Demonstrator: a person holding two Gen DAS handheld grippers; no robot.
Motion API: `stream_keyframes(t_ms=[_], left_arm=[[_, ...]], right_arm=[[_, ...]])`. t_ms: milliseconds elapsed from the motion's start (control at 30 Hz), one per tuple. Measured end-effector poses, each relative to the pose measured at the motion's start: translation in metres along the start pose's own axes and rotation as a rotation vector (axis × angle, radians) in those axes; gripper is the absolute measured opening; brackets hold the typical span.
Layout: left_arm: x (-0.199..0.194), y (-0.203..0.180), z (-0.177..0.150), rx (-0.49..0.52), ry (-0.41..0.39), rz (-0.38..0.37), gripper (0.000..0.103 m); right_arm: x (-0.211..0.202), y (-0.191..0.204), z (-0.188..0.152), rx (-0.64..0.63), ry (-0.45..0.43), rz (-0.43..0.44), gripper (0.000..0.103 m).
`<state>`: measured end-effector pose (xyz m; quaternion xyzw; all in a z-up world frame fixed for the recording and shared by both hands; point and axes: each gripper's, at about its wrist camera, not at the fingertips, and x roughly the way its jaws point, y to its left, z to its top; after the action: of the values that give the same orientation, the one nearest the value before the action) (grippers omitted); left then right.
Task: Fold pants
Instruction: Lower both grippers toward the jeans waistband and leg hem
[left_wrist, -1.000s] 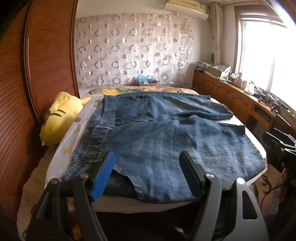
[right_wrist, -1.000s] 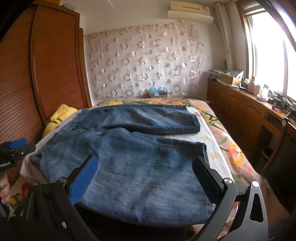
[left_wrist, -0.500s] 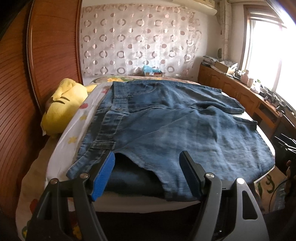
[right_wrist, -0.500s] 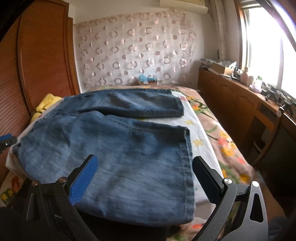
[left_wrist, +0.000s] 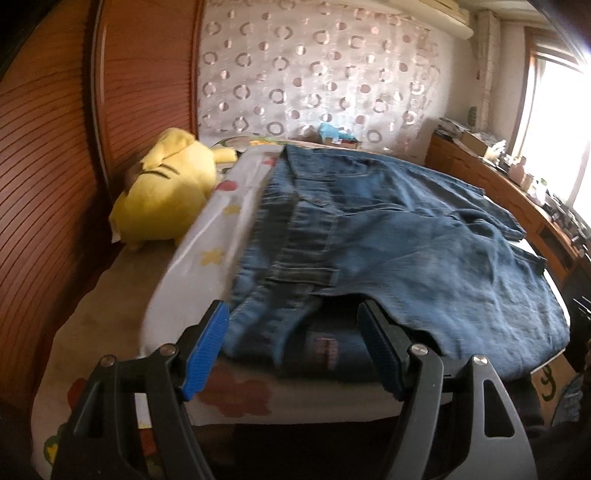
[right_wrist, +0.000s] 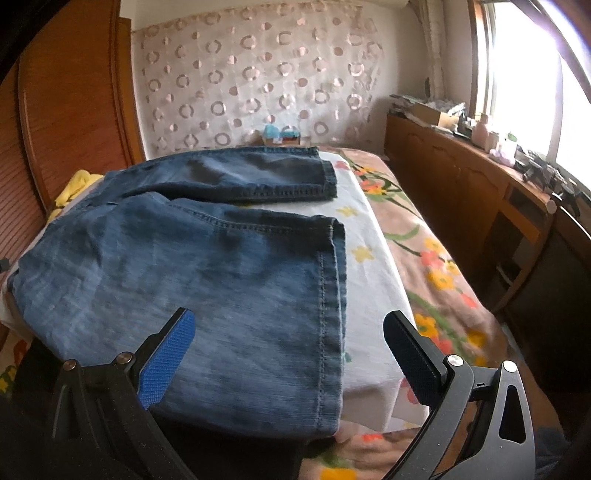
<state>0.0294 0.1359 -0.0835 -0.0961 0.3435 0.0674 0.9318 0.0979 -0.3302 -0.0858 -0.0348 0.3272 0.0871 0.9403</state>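
The jeans (left_wrist: 399, 236) lie spread flat on the bed (right_wrist: 373, 273). The left gripper (left_wrist: 291, 347) (jaws wide apart, holding nothing) brackets the near waistband corner. The right gripper (right_wrist: 291, 354), equally wide and empty, frames the near leg's hem (right_wrist: 330, 295).

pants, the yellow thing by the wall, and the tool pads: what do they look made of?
Pants: denim, judging by the faded blue wash, contrast stitching and heavy hems.
Yellow plush toy: soft matte fabric, probably stuffed; rounded and slumped.
Left tool and right tool pads: blue, ribbed, probably rubber or soft plastic, on black frames that look like matte plastic.
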Motion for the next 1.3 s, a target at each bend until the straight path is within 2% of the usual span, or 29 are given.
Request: stream_keyframes(t_ms=[333,500,633,900,1300], left_arm=[[0.023,0.029,-0.018,-0.046,0.073,0.042,0.069],[0.022,0.029,-0.020,-0.031,0.066,0.044,0.069],[0.020,0.026,-0.021,-0.018,0.055,0.017,0.053],[0.019,0.021,-0.020,0.013,0.043,0.016,0.030],[0.019,0.023,-0.016,-0.014,0.040,-0.006,0.029]], right_arm=[[0.005,-0.008,-0.005,0.013,0.030,0.011,0.103],[0.003,-0.010,-0.006,0.013,0.032,0.014,0.103],[0.003,-0.011,-0.007,0.011,0.037,0.018,0.103],[0.005,-0.012,-0.011,0.003,0.052,0.027,0.103],[0.006,-0.012,-0.013,-0.014,0.064,0.034,0.102]])
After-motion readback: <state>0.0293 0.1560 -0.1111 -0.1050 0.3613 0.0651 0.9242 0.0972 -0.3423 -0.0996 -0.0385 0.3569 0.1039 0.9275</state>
